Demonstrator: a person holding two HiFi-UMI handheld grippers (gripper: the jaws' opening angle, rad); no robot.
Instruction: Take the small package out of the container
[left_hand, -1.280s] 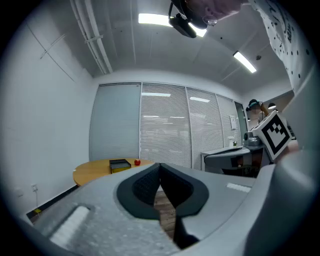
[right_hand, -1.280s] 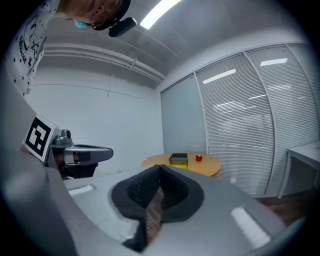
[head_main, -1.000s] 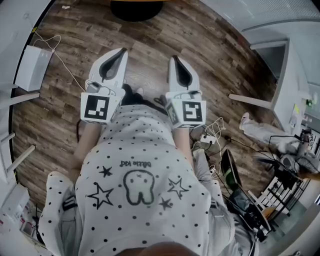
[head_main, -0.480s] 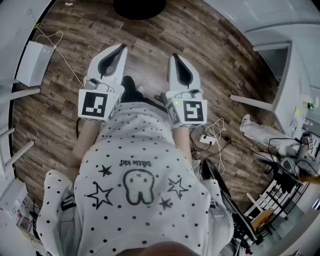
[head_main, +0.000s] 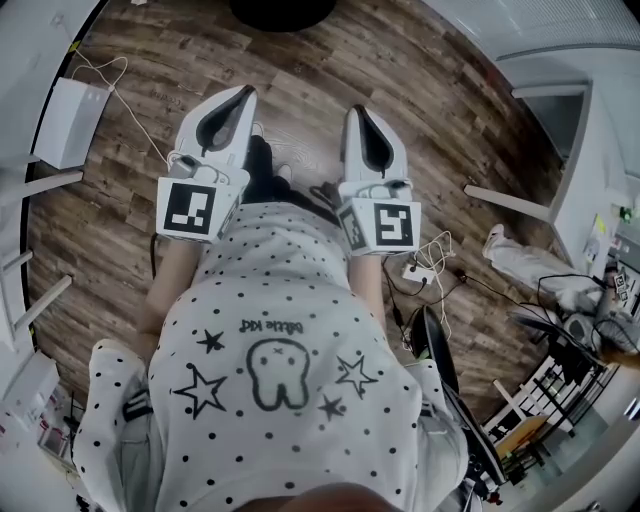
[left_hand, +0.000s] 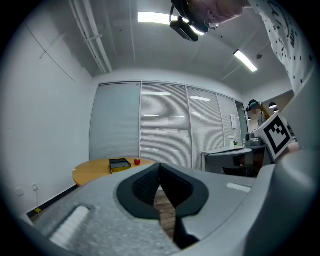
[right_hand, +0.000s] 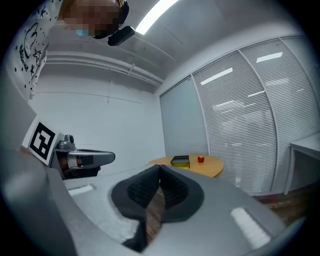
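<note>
Both tools are shut and empty. The left gripper (left_hand: 159, 166) has its dark pads pressed together at the tip with only floor showing in the slit below, and the right gripper (right_hand: 160, 168) looks the same, its pads meeting with nothing between them. I hold them side by side in front of my chest, pointing out over the wooden floor (head_main: 140, 210). What has changed over the last second is small. In the head view the dark round shape (head_main: 280, 10) at the top has slid further toward the edge, the floor has drifted with it, and the right gripper has moved slightly right and down in the frame. The left one sits about where it was. I read that as a slight shift of my stance or head, not a reach. The container (left_hand: 120, 164) is a low dark tray with a yellow side. It sits well away on the round table (left_hand: 95, 173) across the room, with a small red object (left_hand: 137, 161) just beside it; both gripper views look straight toward it. I cannot make out the small package from here — it may lie inside the tray, but the tray is too small in the frame to tell. So the task has hardly begun: I would still need to close the gap to the table and open a gripper before any pick.
</note>
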